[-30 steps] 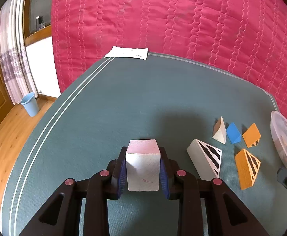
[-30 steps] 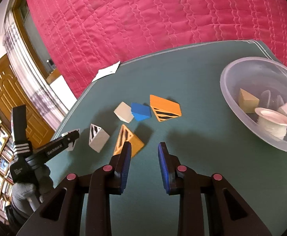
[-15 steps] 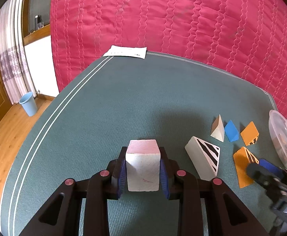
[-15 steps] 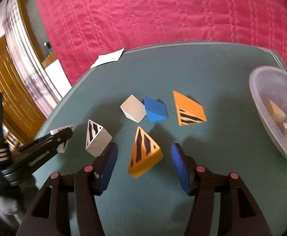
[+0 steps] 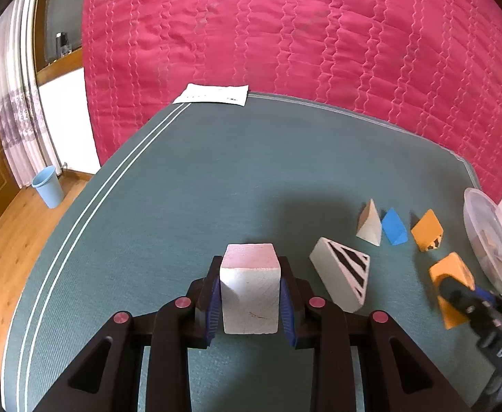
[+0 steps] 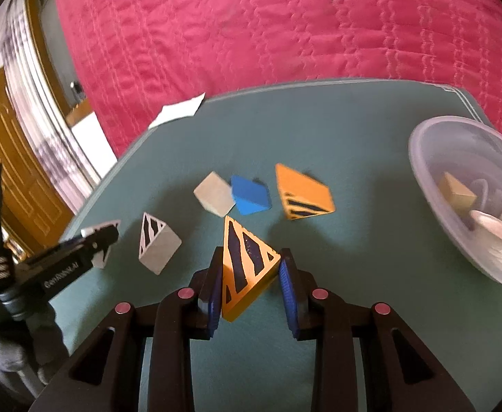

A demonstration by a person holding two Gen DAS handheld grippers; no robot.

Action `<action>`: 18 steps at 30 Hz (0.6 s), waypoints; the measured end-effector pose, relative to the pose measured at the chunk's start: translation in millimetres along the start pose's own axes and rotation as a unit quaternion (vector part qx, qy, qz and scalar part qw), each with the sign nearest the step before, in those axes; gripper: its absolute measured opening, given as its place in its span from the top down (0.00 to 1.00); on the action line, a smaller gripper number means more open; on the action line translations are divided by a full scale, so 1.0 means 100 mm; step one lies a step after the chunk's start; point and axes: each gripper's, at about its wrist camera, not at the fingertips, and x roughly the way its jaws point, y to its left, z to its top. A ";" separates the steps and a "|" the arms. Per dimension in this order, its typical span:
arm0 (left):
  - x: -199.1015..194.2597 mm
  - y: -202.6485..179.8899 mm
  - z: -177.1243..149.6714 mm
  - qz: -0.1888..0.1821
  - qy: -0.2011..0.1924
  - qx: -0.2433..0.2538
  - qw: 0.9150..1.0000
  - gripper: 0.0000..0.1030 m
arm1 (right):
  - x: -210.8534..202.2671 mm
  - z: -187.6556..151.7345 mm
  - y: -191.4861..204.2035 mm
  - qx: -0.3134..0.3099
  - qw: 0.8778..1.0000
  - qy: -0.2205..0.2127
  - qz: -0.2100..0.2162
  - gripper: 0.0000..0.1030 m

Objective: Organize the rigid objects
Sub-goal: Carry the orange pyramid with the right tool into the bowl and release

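Risk of slipping: right gripper (image 6: 251, 286) grasping orange striped wedge (image 6: 247, 267) on slanted faces, jaws just closed in, left pad pressed, right pad only near an edge; could twist out during lift toward clear bowl (image 6: 422, 158). Left gripper (image 5: 250, 295) clenched on white block (image 5: 250, 290), low over green table (image 5: 182, 189)

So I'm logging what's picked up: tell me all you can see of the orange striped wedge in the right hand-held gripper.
The orange striped wedge is a solid triangular block, matte orange, with black stripes on its triangular face. It sits tilted between the blue pads of the right hand-held gripper, whose jaws have just been closing on it, above the green table cover, apart from the other blocks.
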 end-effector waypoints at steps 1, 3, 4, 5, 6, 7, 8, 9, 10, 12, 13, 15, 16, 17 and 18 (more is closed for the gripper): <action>-0.01 -0.01 0.00 0.000 -0.001 0.001 1.000 0.70 | -0.05 0.00 -0.04 0.006 1.000 -0.005 0.000 0.70; -0.05 -0.06 0.01 -0.001 -0.005 0.005 1.000 0.70 | -0.13 0.01 -0.11 0.016 1.000 -0.013 0.000 0.70; -0.06 -0.08 0.02 -0.001 -0.006 0.006 1.000 0.70 | -0.19 0.02 -0.16 0.022 1.000 -0.020 0.000 0.70; -0.09 -0.10 0.02 -0.001 -0.008 0.009 1.000 0.70 | -0.22 0.03 -0.19 0.024 0.999 -0.024 -0.002 0.70; -0.10 -0.12 0.02 -0.001 -0.009 0.010 1.000 0.70 | -0.26 0.04 -0.23 0.028 0.999 -0.029 -0.004 0.70; -0.12 -0.14 0.02 -0.002 -0.011 0.011 1.000 0.70 | -0.33 0.05 -0.29 0.035 0.999 -0.037 -0.007 0.70; -0.13 -0.15 0.03 -0.002 -0.012 0.013 1.000 0.70 | -0.36 0.06 -0.33 0.038 0.998 -0.041 -0.009 0.70; -0.15 -0.17 0.03 -0.003 -0.014 0.015 1.000 0.70 | -0.41 0.07 -0.39 0.043 0.998 -0.047 -0.013 0.70; -0.17 -0.19 0.04 -0.004 -0.015 0.017 1.000 0.70 | -0.48 0.08 -0.46 0.050 0.997 -0.056 -0.019 0.70; -0.20 -0.23 0.05 -0.005 -0.018 0.021 1.000 0.70 | -0.57 0.10 -0.57 0.058 0.996 -0.067 -0.029 0.70; -0.21 -0.25 0.06 -0.005 -0.019 0.023 1.000 0.70 | -0.63 0.11 -0.65 0.064 0.994 -0.075 -0.038 0.70; -0.22 -0.28 0.06 -0.006 -0.020 0.027 0.999 0.70 | -0.73 0.14 -0.81 0.076 0.992 -0.089 -0.056 0.70; -0.23 -0.31 0.06 -0.007 -0.020 0.029 0.999 0.70 | -0.76 0.15 -0.87 0.080 0.990 -0.093 -0.063 0.70; -0.24 -0.32 0.06 -0.007 -0.021 0.031 0.999 0.70 | -0.81 0.16 -0.96 0.087 0.989 -0.100 -0.073 0.70; -0.25 -0.35 0.06 -0.008 -0.021 0.034 0.999 0.70 | -0.84 0.17 -1.02 0.091 0.987 -0.103 -0.078 0.70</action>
